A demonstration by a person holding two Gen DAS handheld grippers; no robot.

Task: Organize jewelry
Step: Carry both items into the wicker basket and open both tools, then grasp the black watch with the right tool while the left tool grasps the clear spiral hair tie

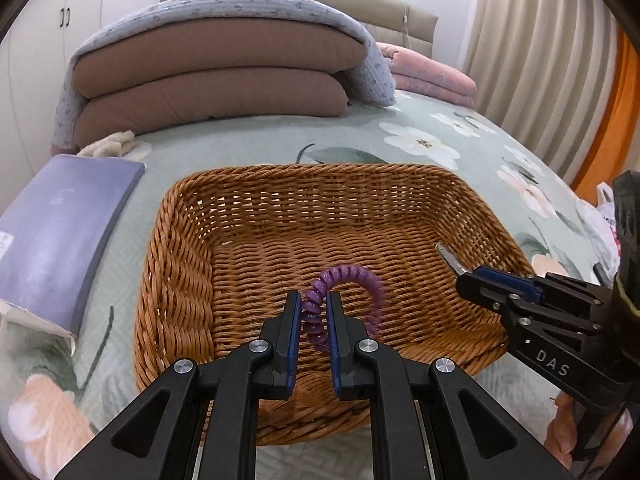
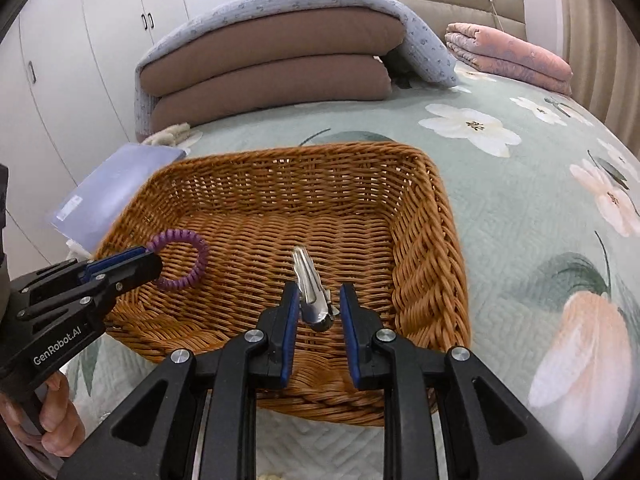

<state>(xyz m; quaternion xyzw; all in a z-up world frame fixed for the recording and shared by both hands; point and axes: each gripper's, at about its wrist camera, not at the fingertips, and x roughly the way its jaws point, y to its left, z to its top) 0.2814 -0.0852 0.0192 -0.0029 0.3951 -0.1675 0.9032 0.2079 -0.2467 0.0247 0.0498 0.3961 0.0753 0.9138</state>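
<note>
A brown wicker basket (image 1: 188, 264) sits on the bed; it also shows in the right wrist view (image 2: 424, 248). My left gripper (image 1: 314, 300) is shut on a purple spiral hair tie (image 1: 352, 276) and holds it over the basket's near side; the tie shows in the right wrist view (image 2: 188, 256) at the left gripper (image 2: 150, 262). My right gripper (image 2: 318, 292) holds a silver hair clip (image 2: 310, 288) over the basket; its jaws stand a little apart with the clip between them. The clip (image 1: 450, 260) sticks out of the right gripper (image 1: 466, 276) in the left wrist view.
The bed has a green floral quilt (image 2: 520, 208). A lavender box (image 1: 60, 236) lies left of the basket. Folded brown and blue bedding (image 1: 216, 80) and a pink blanket (image 2: 508, 56) are stacked at the headboard. Curtains (image 1: 532, 52) hang on the right.
</note>
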